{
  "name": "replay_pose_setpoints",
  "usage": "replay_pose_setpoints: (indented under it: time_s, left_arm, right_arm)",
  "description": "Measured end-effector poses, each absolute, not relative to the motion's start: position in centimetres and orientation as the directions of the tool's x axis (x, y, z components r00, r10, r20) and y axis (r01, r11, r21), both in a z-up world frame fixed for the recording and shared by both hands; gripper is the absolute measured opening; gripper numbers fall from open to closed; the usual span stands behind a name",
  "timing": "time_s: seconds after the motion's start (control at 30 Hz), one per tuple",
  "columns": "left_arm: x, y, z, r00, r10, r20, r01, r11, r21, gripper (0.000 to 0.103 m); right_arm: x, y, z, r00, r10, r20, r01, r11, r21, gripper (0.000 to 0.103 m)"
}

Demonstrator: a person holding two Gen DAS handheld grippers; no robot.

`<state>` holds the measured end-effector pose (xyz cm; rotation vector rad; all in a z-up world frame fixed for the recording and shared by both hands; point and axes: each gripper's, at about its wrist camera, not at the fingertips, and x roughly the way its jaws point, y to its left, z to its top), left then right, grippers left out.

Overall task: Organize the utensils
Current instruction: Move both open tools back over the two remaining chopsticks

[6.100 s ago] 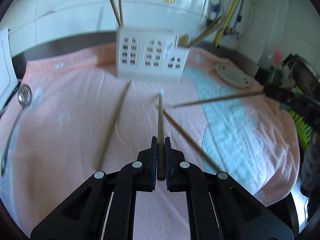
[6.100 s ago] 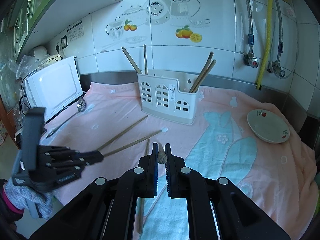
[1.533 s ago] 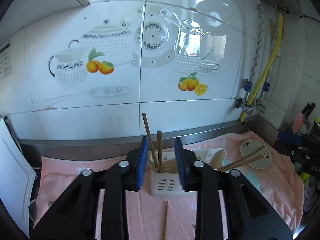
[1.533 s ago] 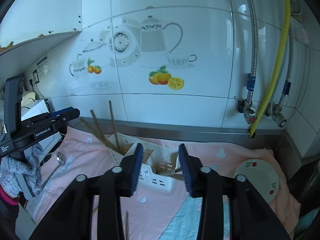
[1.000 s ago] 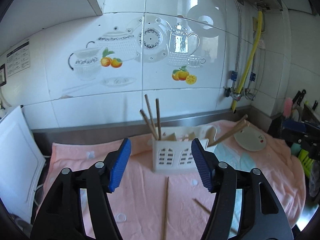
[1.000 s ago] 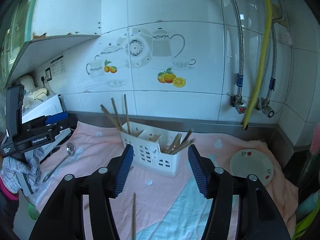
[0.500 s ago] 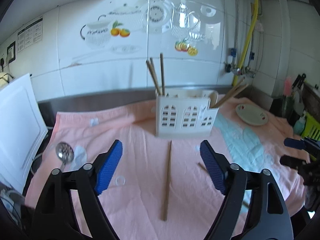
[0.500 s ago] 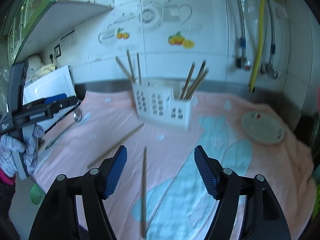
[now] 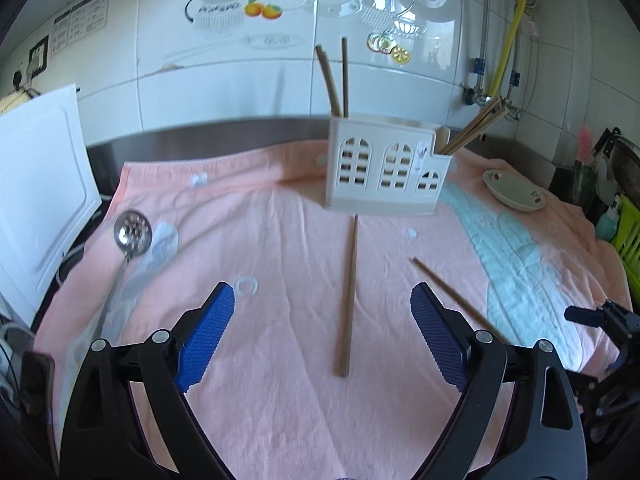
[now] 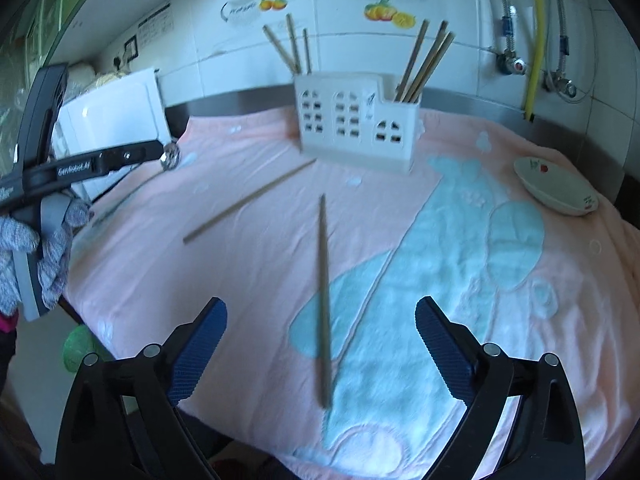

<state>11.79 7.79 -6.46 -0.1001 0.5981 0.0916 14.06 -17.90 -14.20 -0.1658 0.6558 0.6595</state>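
Note:
A white utensil holder (image 9: 382, 172) with arched cut-outs stands at the back of the pink towel and also shows in the right wrist view (image 10: 356, 120). Several chopsticks stand in its left and right compartments. Two loose chopsticks lie on the towel: one (image 9: 349, 292) straight ahead of my left gripper (image 9: 322, 334), the other (image 9: 452, 294) to its right. In the right wrist view one chopstick (image 10: 323, 292) lies ahead of my right gripper (image 10: 320, 344) and the other (image 10: 248, 202) lies further left. Both grippers are wide open and empty, above the towel.
A metal slotted spoon (image 9: 128, 240) lies at the towel's left edge beside a white appliance (image 9: 36, 184). A small dish (image 9: 514, 196) sits at the right, also in the right wrist view (image 10: 556, 192). A tiled wall with pipes stands behind.
Both grippers have dropped chopsticks into the holder, opened wide, then pulled back and lowered toward the two loose chopsticks on the towel.

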Motion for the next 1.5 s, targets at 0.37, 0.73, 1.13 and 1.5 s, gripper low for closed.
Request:
replay_pose_setpoints:
  time_s: [0.37,0.73,1.13,1.5]
  left_arm:
    - [10.8,8.6,-8.8,0.797,0.061,-0.6,-0.15,0.984,-0.099,0.089]
    - [10.6,8.5,-9.9,0.782,0.056,-0.621,-0.148,0.984,-0.097,0.089]
    - [11.1,6.9,-11.3,0.759,0.028,-0.65,-0.107,0.991,-0.083,0.075]
    - [13.7,5.5,-13.1,0.713,-0.047,-0.7,-0.057,0.991,-0.125,0.03]
  right_arm:
    - [14.2,-17.6,-16.6,0.556,0.541,-0.63,-0.621,0.775,0.117,0.088]
    - [15.2,-17.6,-17.4,0.531,0.534,-0.658,-0.605,0.782,0.147,0.052]
    - [15.5,-17.8,-17.8,0.562,0.499,-0.659,-0.575,0.809,0.122,0.02]
    - [15.3,-17.7,-17.9,0.595,0.466,-0.655,-0.568,0.82,0.067,0.007]
